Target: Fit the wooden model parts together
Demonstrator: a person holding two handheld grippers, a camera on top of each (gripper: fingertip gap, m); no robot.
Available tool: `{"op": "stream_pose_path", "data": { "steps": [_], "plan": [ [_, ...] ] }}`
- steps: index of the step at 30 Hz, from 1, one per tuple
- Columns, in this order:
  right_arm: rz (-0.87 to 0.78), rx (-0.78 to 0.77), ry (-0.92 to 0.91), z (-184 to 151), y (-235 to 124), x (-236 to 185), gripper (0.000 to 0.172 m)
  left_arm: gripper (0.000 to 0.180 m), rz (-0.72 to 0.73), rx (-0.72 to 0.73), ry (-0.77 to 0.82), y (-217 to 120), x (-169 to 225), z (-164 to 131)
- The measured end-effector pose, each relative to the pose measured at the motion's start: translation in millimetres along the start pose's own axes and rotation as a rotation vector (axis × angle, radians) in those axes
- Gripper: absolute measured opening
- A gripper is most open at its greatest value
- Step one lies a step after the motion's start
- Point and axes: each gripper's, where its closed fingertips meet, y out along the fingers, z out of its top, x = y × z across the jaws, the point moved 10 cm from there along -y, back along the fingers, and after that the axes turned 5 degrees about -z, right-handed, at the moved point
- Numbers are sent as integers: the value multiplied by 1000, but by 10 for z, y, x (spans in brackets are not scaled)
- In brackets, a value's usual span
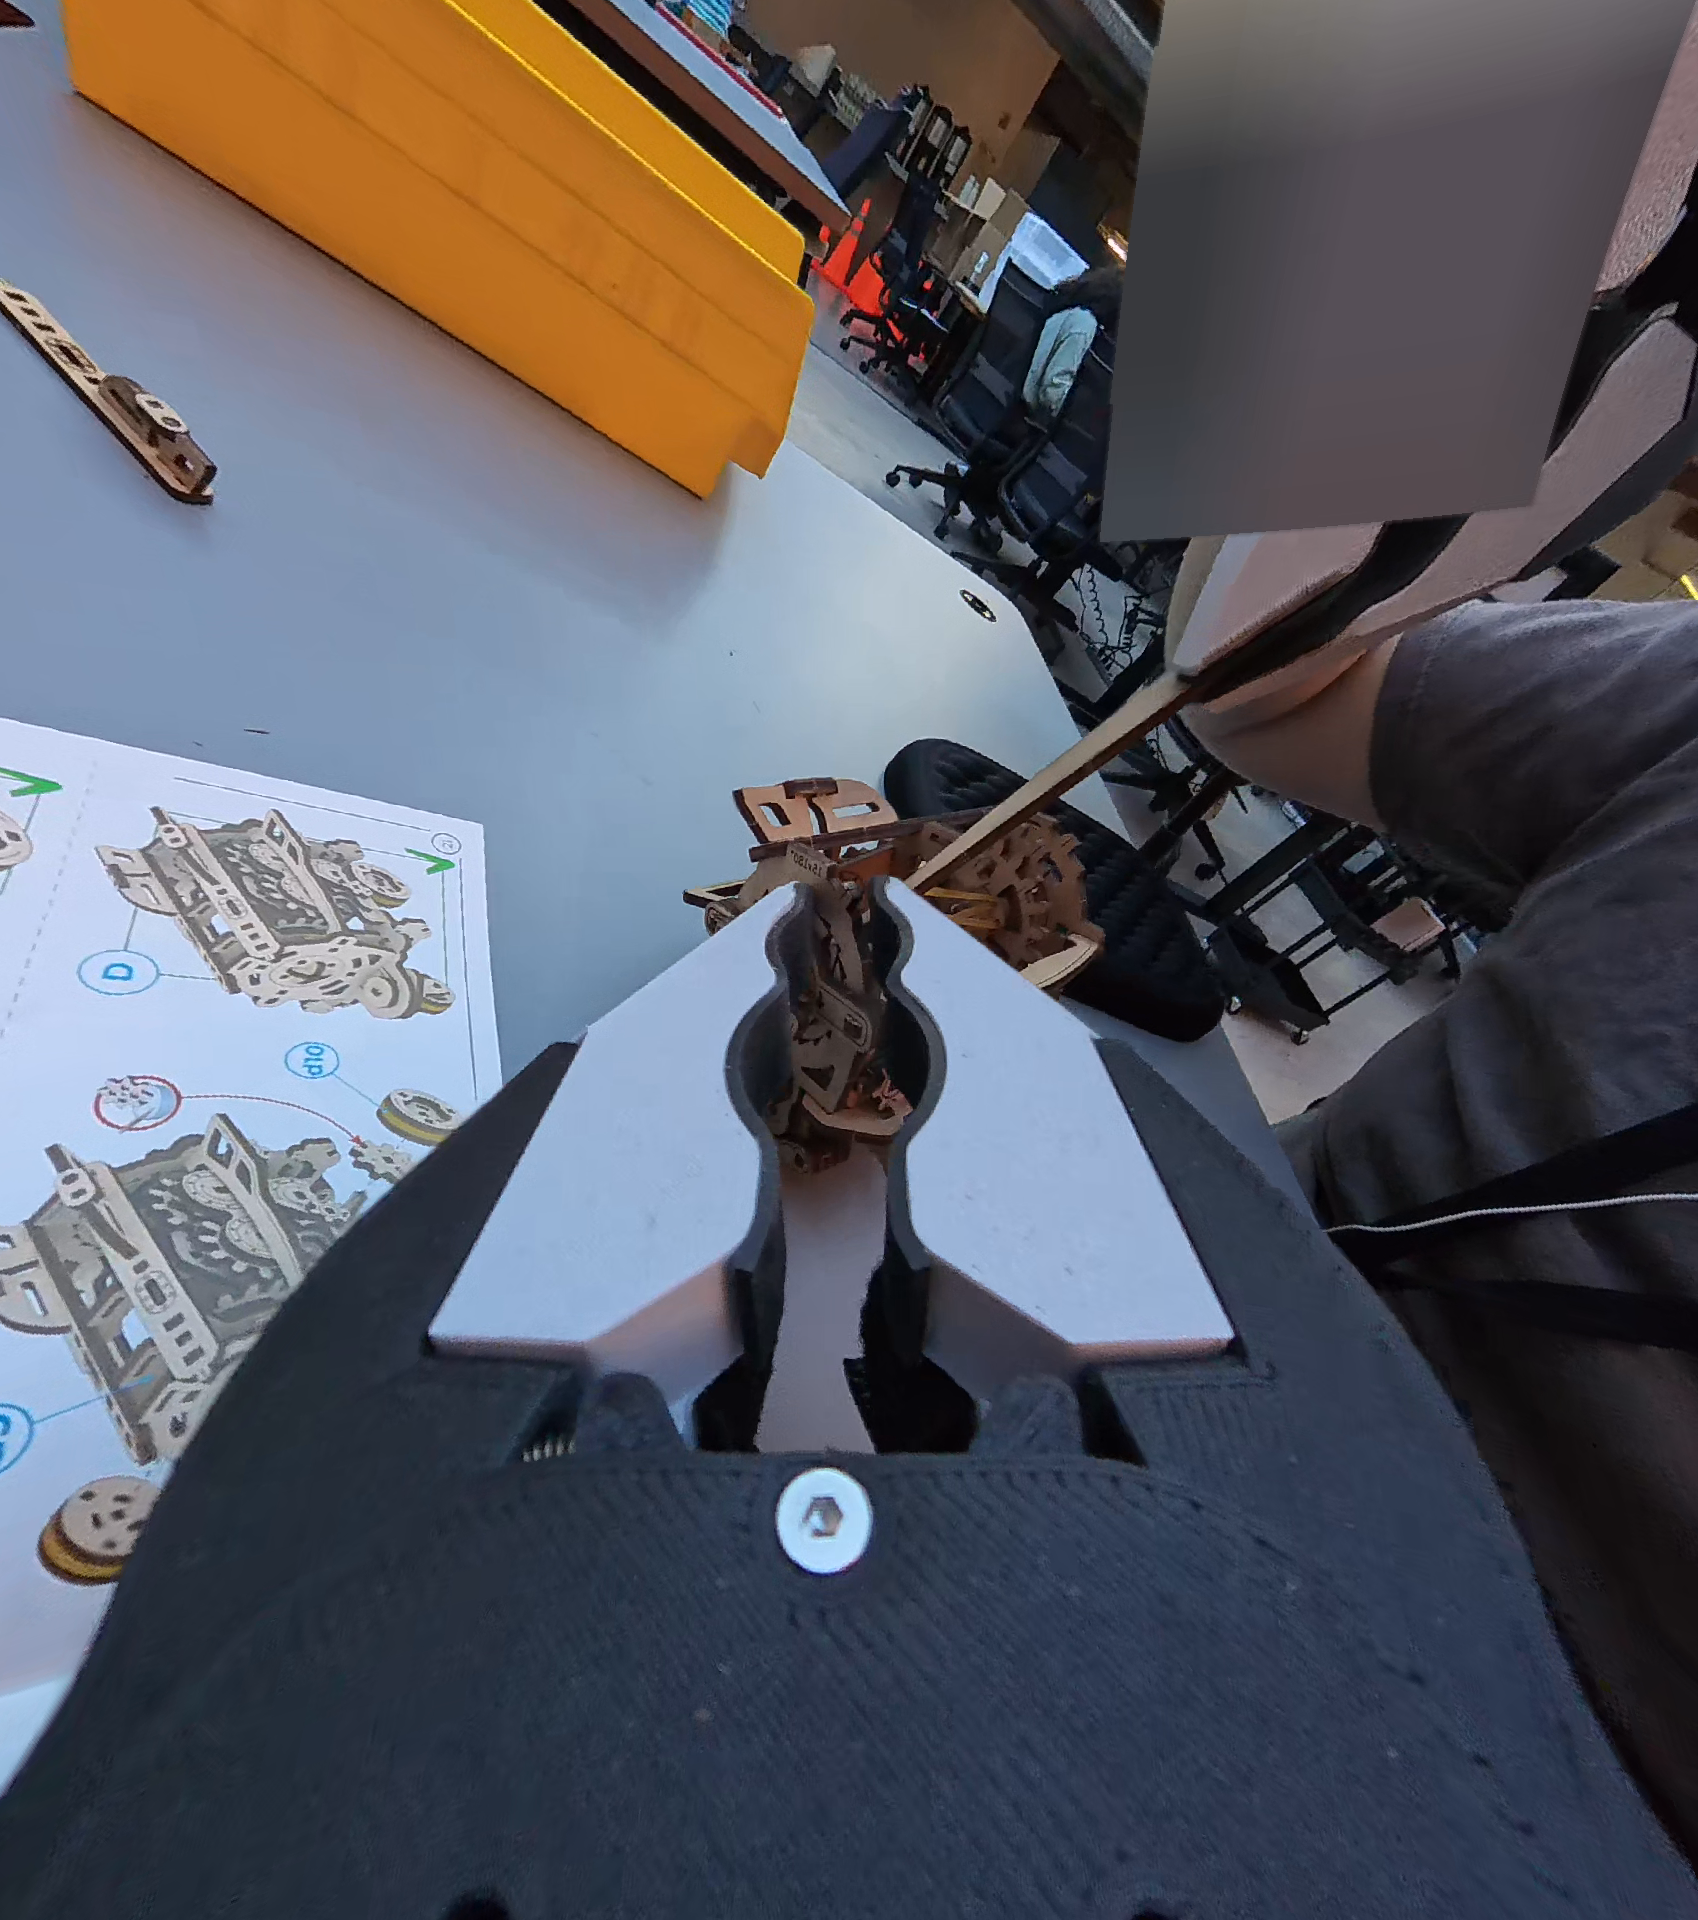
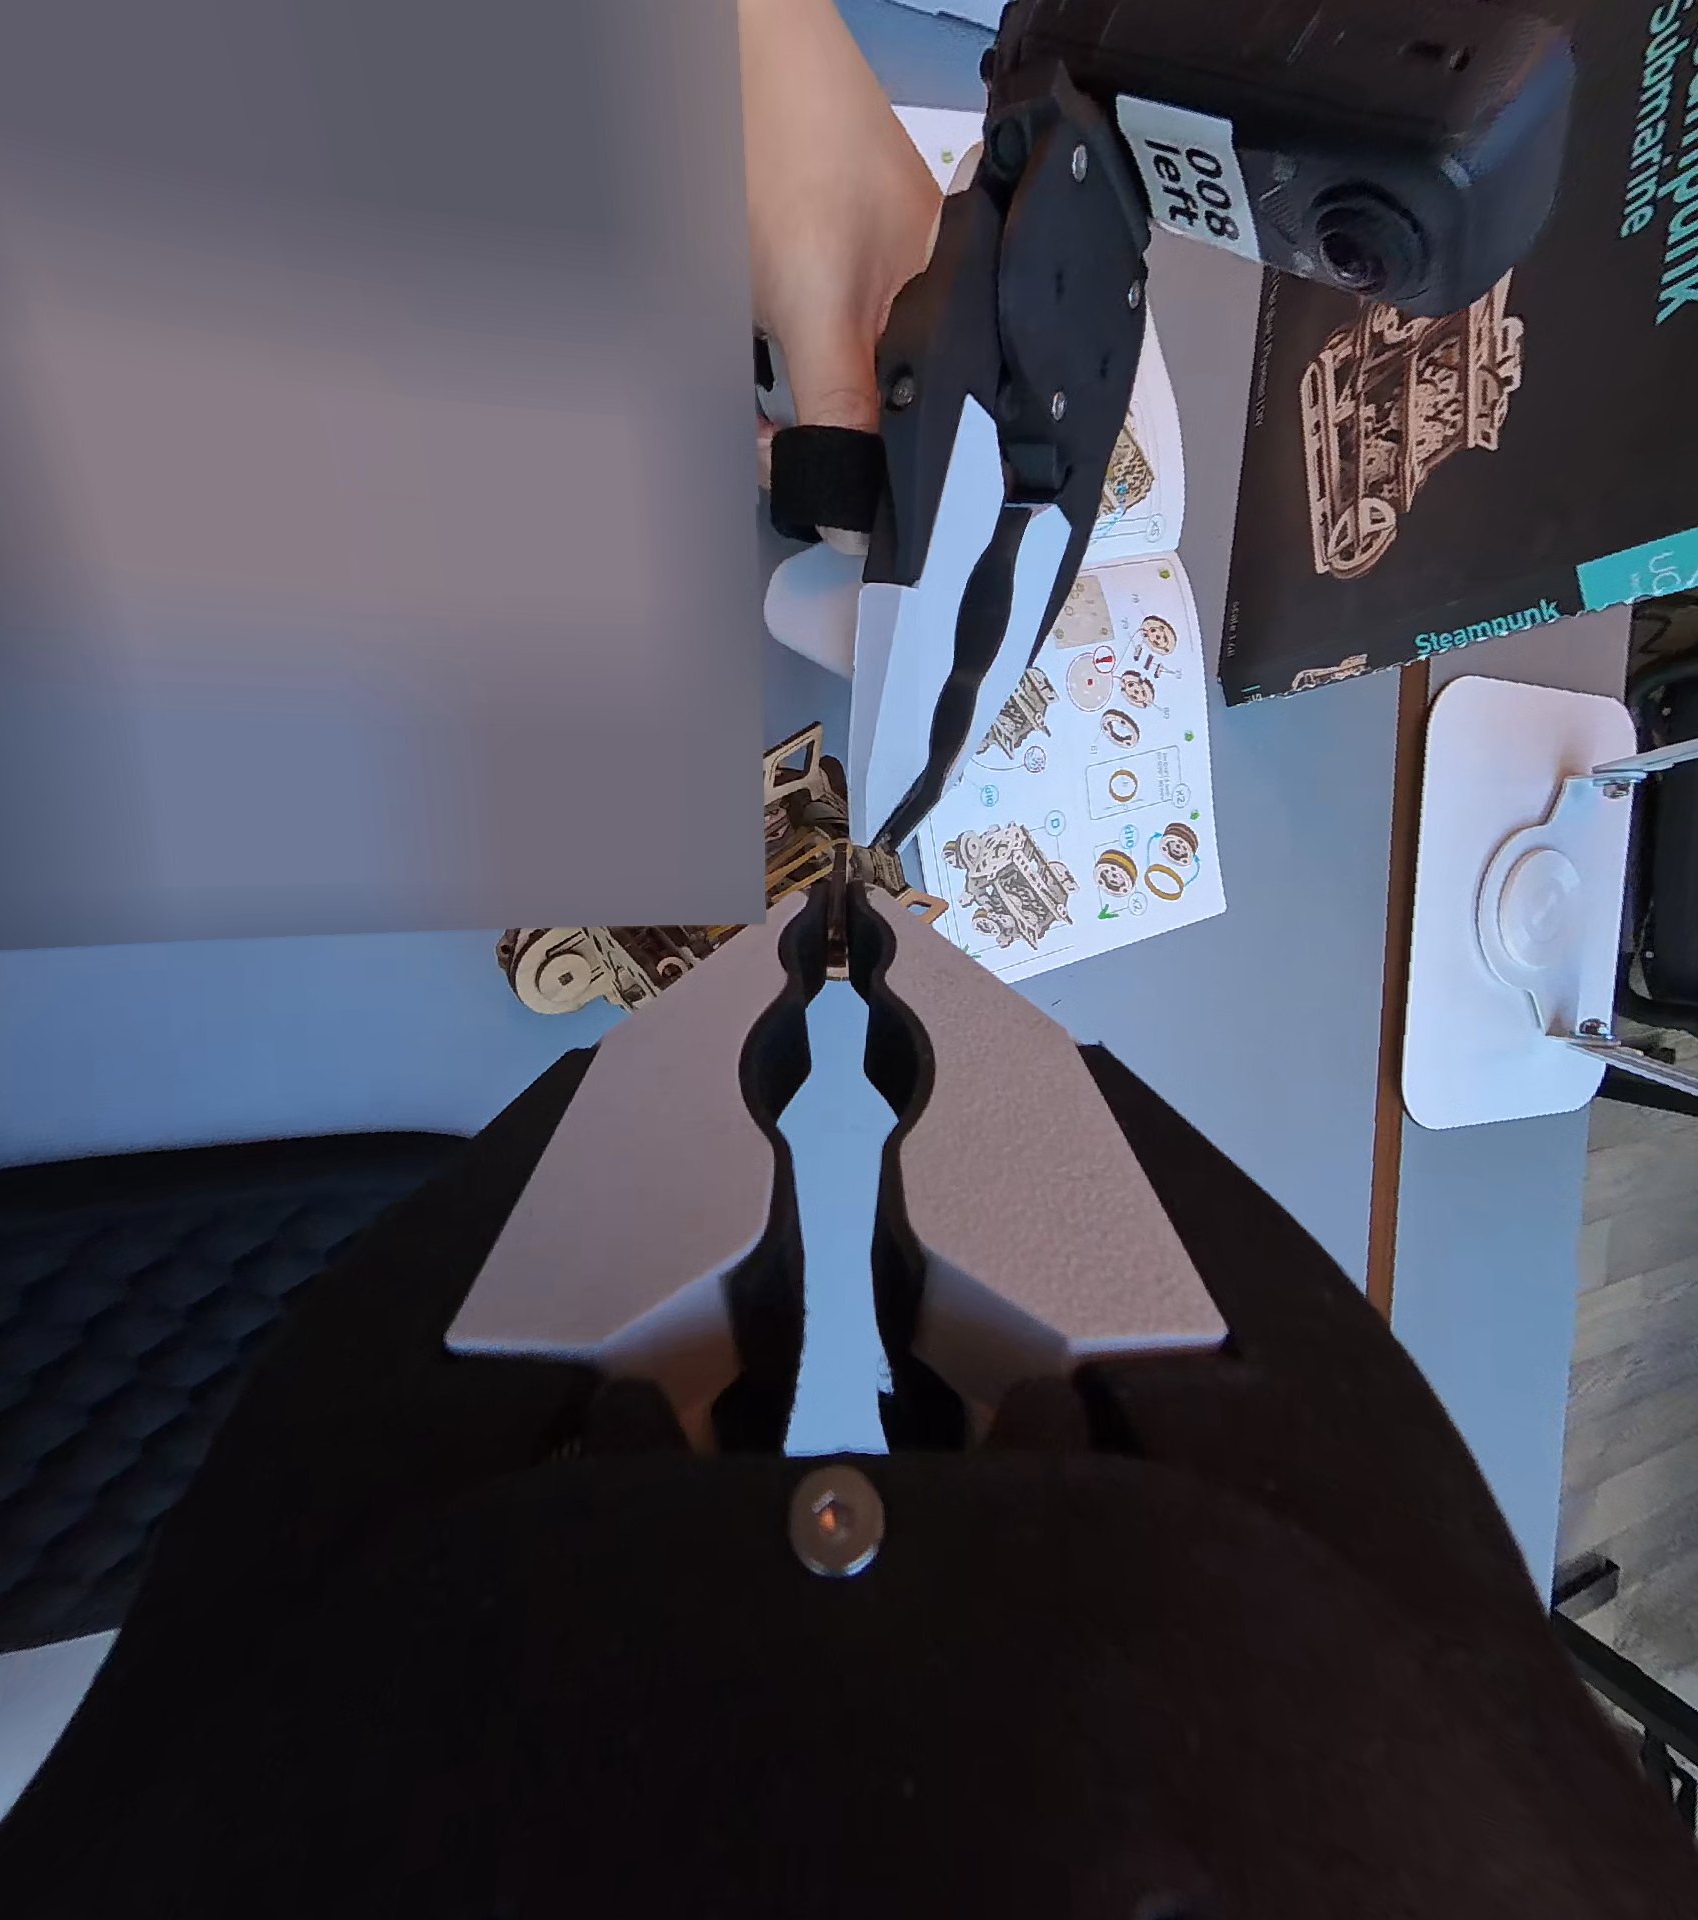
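Note:
The wooden model (image 1: 1021, 894) stands near the table's edge, partly on a black mat (image 1: 1146, 966). My left gripper (image 1: 840, 894) is shut on an upright panel of the model, and its pads press the wood on both sides. The right wrist view shows the left gripper (image 2: 881, 836) with its tips on the model (image 2: 596, 966). My right gripper (image 2: 832, 914) is shut on a thin wooden strip (image 2: 837, 894), seen edge-on. In the left wrist view the strip (image 1: 1053, 779) slants down from the right gripper (image 1: 1183, 673) into the model just beyond my left fingertips.
An instruction sheet (image 1: 201, 987) lies left of the model, and it also shows in the right wrist view (image 2: 1084, 831). A yellow bin (image 1: 429, 208) and a loose wooden part (image 1: 97, 390) lie farther back. A black kit box (image 2: 1499, 364) and a white mount (image 2: 1520, 894) are on the right. Some 7 cm of space lies between my two pairs of fingers.

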Motion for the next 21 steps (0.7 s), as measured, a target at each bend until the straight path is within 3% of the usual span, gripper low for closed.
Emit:
{"op": "stream_pose_path", "data": {
  "steps": [21],
  "plan": [
    [56, -62, -32, 129, 50, 83, 1, 13, -21, 57, -85, -4, -40, -18]
  ]
}}
